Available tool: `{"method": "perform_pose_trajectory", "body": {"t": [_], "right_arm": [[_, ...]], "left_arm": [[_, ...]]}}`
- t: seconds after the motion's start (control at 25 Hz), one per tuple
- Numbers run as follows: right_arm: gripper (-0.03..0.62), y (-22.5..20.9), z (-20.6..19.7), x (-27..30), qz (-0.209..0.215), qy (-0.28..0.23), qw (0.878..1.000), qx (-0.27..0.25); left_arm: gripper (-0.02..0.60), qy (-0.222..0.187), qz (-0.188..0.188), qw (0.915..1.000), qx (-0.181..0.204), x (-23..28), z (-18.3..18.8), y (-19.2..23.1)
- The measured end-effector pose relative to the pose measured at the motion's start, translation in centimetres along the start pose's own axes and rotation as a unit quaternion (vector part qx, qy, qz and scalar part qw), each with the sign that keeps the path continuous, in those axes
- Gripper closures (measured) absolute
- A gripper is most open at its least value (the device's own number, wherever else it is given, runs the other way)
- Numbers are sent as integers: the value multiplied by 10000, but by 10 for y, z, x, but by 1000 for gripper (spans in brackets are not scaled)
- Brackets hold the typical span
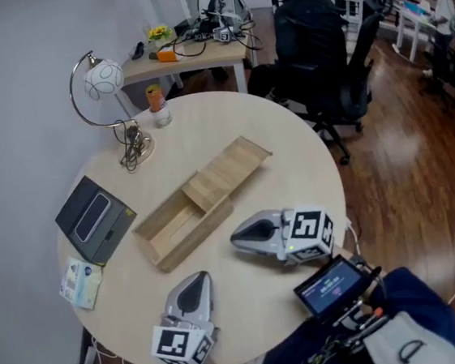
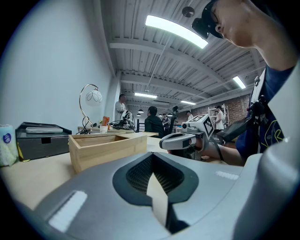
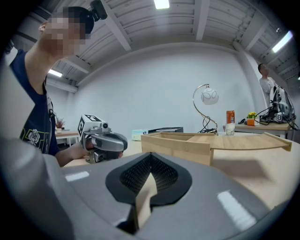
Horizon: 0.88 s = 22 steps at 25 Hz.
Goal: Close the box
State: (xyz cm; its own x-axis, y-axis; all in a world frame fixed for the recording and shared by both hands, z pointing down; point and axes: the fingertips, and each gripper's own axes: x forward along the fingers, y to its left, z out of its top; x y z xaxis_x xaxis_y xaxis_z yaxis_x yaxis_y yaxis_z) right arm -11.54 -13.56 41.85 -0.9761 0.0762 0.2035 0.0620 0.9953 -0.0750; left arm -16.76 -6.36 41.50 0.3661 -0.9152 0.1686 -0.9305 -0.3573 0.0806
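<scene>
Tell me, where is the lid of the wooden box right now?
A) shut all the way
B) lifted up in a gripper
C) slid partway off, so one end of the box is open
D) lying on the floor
C: in the head view the lid covers only the far part of the wooden box and sticks out past that end, leaving the near end open.

Matt unfinished pale wood box, smooth light wood-look table, dark glossy floorboards.
</scene>
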Motion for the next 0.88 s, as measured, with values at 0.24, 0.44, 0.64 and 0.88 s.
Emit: {"method": "perform_pose_trajectory", "body": {"t": [0.24, 0.44, 0.64, 0.88], "right_arm": [[557, 1, 11, -2, -53, 24, 10000, -41], [557, -1, 5, -2, -31, -23, 10000, -26], [557, 4, 23, -1, -45, 3, 9999, -147], [557, -1, 7, -2, -86, -67, 9999, -27]], "left_arm": [[581, -14, -10, 10000, 26, 2, 1, -1], [581, -24, -24, 10000, 29, 2, 2, -1], [581, -18, -36, 10000, 43, 2, 3, -1], [581, -35, 104, 9999, 34, 1, 4, 2]]}}
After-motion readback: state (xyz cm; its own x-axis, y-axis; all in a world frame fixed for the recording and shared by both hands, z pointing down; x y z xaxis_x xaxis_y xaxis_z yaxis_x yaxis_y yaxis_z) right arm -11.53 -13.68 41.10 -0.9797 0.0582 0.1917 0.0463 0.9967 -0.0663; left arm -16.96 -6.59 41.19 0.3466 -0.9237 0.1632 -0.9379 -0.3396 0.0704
